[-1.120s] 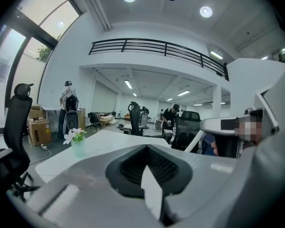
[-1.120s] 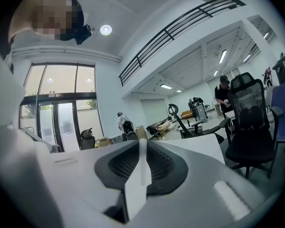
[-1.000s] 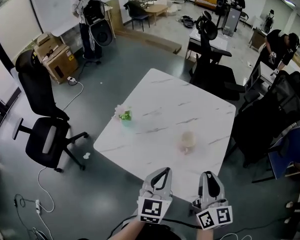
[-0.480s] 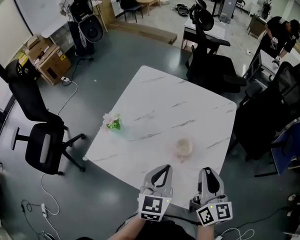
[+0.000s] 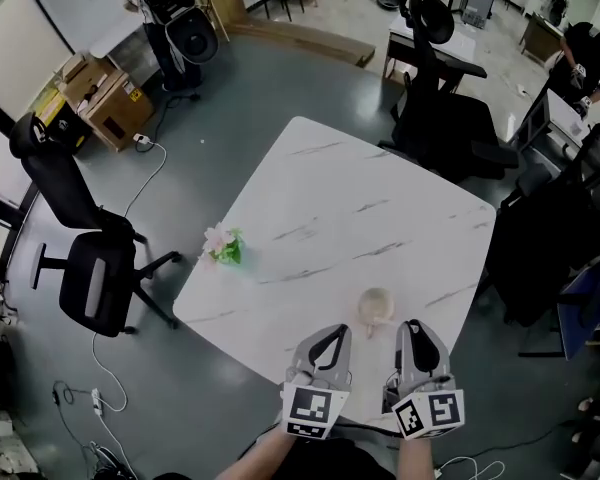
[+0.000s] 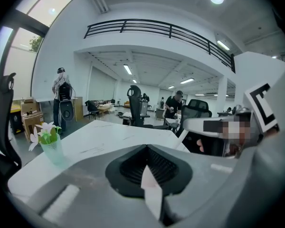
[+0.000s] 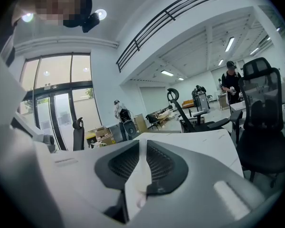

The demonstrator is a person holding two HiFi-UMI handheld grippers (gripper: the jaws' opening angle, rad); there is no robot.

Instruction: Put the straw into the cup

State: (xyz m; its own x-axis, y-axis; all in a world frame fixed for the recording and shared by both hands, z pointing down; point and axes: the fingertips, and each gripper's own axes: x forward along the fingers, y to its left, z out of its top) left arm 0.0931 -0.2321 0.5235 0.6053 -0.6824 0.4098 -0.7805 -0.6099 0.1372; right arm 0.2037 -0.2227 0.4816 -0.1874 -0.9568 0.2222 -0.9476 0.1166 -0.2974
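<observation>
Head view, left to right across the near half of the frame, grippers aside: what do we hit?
Black swivel office chair → small green vase of pale flowers → beige round cup

On the table (image 5: 360,198), the cup (image 5: 377,308) is sitting close to the near corner, while the flower vase (image 5: 223,246) is standing well apart from it at the left edge. The left gripper (image 5: 332,330) and the right gripper (image 5: 414,326) are hovering side by side over the near corner, just before the cup. An office chair (image 5: 95,278) is standing left of the table.
</observation>
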